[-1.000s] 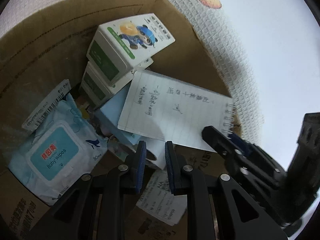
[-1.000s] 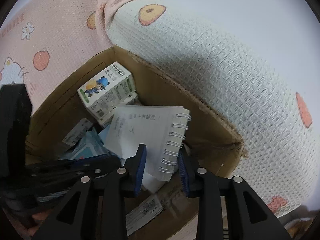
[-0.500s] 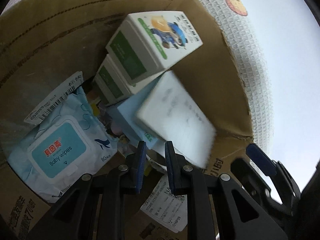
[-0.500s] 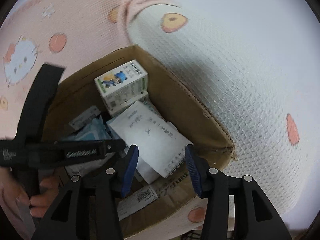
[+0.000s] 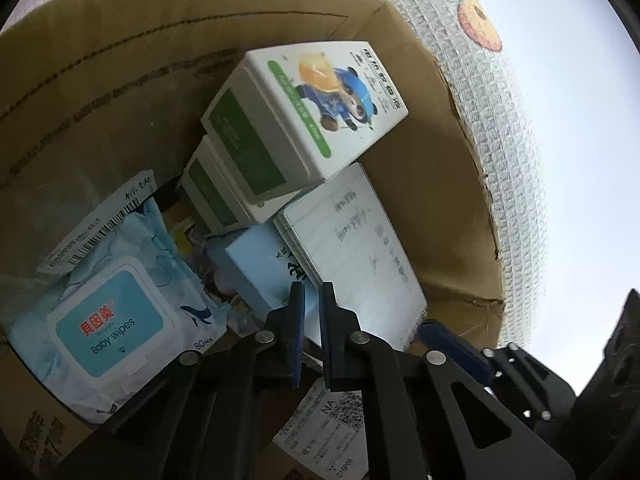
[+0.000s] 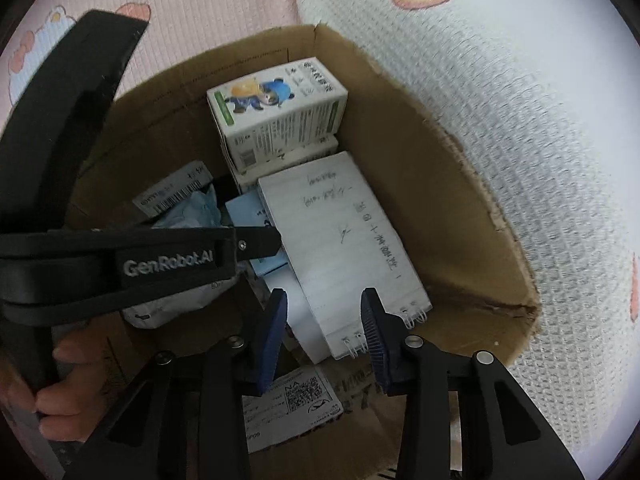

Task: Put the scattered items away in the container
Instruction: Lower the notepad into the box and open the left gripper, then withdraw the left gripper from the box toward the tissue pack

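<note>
A brown cardboard box (image 5: 448, 184) (image 6: 452, 216) holds the tidied items. A white spiral notebook (image 5: 360, 256) (image 6: 352, 252) with handwriting lies inside it, leaning on a light blue box (image 5: 260, 268). Two white-and-green cartons with a panda cartoon (image 5: 304, 116) (image 6: 276, 112) are stacked at the back. A blue baby wipes pack (image 5: 108, 316) lies at the left. My left gripper (image 5: 311, 300) is shut and empty over the box. My right gripper (image 6: 324, 312) is open and empty just above the notebook's spiral edge.
The box sits on a pink and white waffle-weave blanket (image 6: 520, 128) with cartoon prints. A shipping label (image 6: 292, 404) sticks on the box's near flap. The left gripper's body and the hand holding it (image 6: 60, 392) fill the left of the right wrist view.
My right gripper opened and let go of the notebook, which dropped flat into the box. The right gripper drew back a little. The left gripper stayed shut.
</note>
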`<move>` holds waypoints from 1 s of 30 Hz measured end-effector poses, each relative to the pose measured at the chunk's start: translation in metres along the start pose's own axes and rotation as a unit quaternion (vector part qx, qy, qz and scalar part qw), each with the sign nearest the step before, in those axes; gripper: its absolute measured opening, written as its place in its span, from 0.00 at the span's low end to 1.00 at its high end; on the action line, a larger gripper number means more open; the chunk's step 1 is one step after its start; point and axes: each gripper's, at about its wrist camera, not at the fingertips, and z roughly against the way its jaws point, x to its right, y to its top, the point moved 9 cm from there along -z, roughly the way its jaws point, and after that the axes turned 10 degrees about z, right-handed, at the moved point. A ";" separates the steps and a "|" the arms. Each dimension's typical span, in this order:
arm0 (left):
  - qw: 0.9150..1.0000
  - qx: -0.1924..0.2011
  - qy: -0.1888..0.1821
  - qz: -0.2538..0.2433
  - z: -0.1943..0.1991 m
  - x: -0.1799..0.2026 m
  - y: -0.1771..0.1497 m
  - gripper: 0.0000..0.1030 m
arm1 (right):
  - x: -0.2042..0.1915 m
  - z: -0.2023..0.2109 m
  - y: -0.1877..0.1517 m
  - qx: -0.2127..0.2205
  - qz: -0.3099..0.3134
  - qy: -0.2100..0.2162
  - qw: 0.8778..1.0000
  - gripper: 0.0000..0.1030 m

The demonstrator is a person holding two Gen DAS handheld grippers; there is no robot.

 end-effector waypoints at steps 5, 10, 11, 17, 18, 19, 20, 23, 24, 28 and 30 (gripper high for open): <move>1.000 0.013 0.024 -0.009 0.011 -0.009 -0.003 0.07 | -0.005 0.004 -0.001 0.006 -0.006 0.007 1.000 0.35; 0.994 0.054 0.065 -0.074 0.041 -0.003 -0.016 0.21 | -0.016 0.030 -0.005 0.032 0.005 -0.016 0.999 0.35; 0.991 0.067 0.072 -0.092 0.049 0.000 -0.020 0.28 | -0.018 0.036 -0.005 0.038 0.008 -0.022 0.999 0.35; 0.970 0.140 0.093 -0.174 0.098 0.004 -0.049 0.47 | -0.034 0.064 -0.013 0.071 0.009 -0.031 0.997 0.46; 0.967 0.151 0.100 -0.182 0.092 0.025 -0.066 0.47 | -0.037 0.066 -0.016 0.076 0.007 -0.030 0.997 0.48; 0.960 0.167 0.107 -0.196 0.102 0.022 -0.072 0.47 | -0.041 0.069 -0.017 0.080 0.007 -0.029 0.996 0.48; 0.957 0.178 0.110 -0.202 0.105 0.028 -0.069 0.48 | -0.044 0.073 -0.017 0.085 0.010 -0.027 0.996 0.48; 0.950 0.208 0.111 -0.206 0.120 0.037 -0.073 0.49 | -0.055 0.090 -0.020 0.100 0.019 -0.034 0.994 0.49; 0.948 0.219 0.110 -0.201 0.134 0.044 -0.062 0.49 | -0.057 0.094 -0.021 0.105 0.022 -0.038 0.993 0.49; 0.942 0.262 0.098 -0.188 0.155 0.025 -0.076 0.49 | -0.073 0.114 -0.023 0.129 0.042 -0.057 0.989 0.57; 0.940 0.279 0.088 -0.178 0.183 0.013 -0.091 0.50 | -0.085 0.121 -0.023 0.137 0.058 -0.065 0.987 0.62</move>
